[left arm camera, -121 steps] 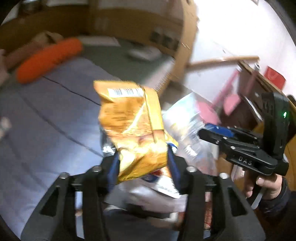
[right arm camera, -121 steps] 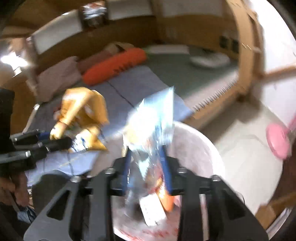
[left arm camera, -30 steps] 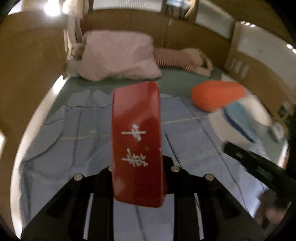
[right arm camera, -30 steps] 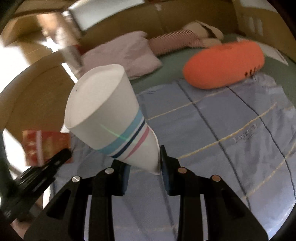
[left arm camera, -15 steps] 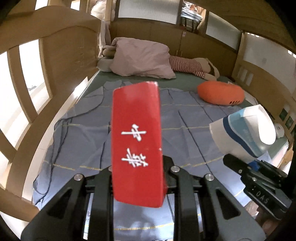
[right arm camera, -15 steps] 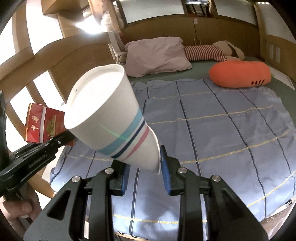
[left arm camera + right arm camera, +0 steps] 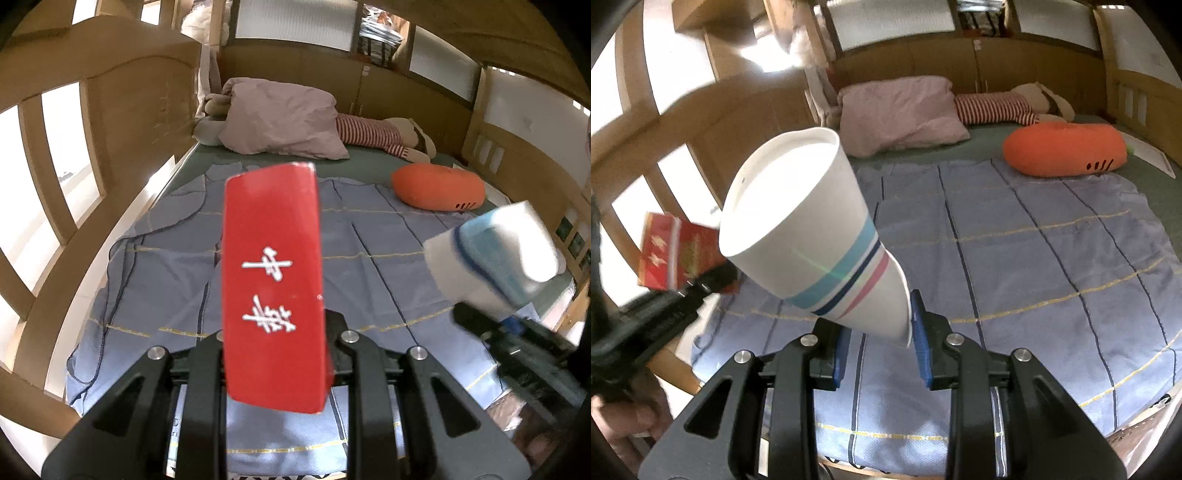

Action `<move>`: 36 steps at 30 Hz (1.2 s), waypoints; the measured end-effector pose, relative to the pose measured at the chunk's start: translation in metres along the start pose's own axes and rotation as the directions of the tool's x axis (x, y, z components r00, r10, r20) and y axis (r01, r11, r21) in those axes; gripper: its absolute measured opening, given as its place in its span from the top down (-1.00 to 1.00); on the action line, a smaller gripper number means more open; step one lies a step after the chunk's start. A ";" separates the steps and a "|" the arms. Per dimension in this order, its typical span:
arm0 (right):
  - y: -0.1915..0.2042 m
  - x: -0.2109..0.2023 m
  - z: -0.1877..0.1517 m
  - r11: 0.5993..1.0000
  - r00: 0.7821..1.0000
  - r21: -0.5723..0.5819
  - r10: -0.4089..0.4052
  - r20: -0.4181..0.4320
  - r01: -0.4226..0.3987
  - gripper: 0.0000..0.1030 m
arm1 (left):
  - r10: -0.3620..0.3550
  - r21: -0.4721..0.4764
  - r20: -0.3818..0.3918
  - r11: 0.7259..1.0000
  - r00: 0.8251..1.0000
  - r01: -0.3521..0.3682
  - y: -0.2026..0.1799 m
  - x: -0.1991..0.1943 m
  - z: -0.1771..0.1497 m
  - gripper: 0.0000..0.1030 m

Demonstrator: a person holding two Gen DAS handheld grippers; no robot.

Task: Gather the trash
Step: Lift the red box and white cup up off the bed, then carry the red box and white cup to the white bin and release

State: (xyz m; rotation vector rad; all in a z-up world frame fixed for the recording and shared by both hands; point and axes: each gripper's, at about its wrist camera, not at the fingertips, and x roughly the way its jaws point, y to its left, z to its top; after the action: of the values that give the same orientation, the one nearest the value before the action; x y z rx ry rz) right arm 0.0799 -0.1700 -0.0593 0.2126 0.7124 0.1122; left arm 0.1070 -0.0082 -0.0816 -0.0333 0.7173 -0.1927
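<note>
Both light and crushable, so gently pinched: red carton (image 7: 272, 291) clenched low in left tool (image 7: 275, 354), thin paper cup (image 7: 809, 243) clamped near its base by right tool (image 7: 881, 343), above the bed (image 7: 1034, 258).

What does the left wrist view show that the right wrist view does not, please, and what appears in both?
Only the left wrist view shows the narrow side of the red box with its white characters, clamped in the left gripper, and the paper cup from outside, blurred. Only the right wrist view shows the cup's base wedged in the right gripper, its stripes sharp, and the box's broad printed face. Both show the blue blanket, the orange cushion, the pink pillow and the striped plush toy.
</note>
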 end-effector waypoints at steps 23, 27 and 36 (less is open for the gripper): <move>-0.210 -0.336 -0.119 0.778 0.830 0.480 -0.533 0.164 0.405 -0.69 | -0.639 0.382 -0.426 0.515 0.640 0.768 -0.324 -0.076 -0.069 0.56; -0.207 -0.364 -0.107 0.776 0.770 0.497 -0.569 0.288 0.388 -0.90 | -0.625 0.368 -0.570 0.386 0.533 0.846 -0.374 -0.086 -0.101 -0.79; -0.206 -0.344 -0.083 0.838 0.820 0.403 -0.496 0.286 0.367 -0.90 | -0.589 0.365 -0.402 0.599 0.701 0.713 -0.288 -0.063 -0.047 -0.95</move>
State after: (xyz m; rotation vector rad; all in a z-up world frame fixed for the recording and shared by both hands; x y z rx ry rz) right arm -0.2272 -0.4176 0.0500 0.3752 0.3679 -0.4916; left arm -0.0178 -0.2779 -0.0480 0.2330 0.8572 -1.1298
